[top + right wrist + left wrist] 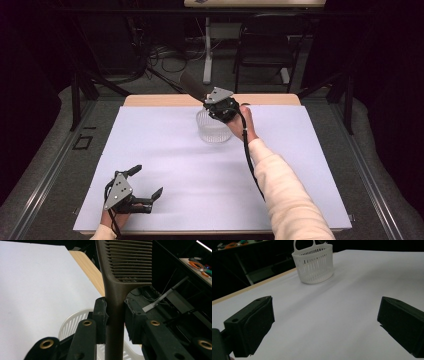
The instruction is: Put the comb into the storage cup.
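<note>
A dark brown comb [192, 86] [125, 262] sticks up and to the left out of my right gripper [211, 103] [115, 315], which is shut on its handle. The toothed end points away from the gripper. They hang just over a white slotted basket [212, 130] [72, 325] at the back middle of the table. The basket [314, 263] stands upright with its handle raised. My left gripper [147, 181] [324, 325] rests at the front left of the white sheet, its jaws wide open with nothing between them.
A white sheet [170, 160] covers the table, and a strip of wooden edge [150, 100] shows at the back. Beyond the table stand a dark chair [265, 40] and a white stand leg [207, 50].
</note>
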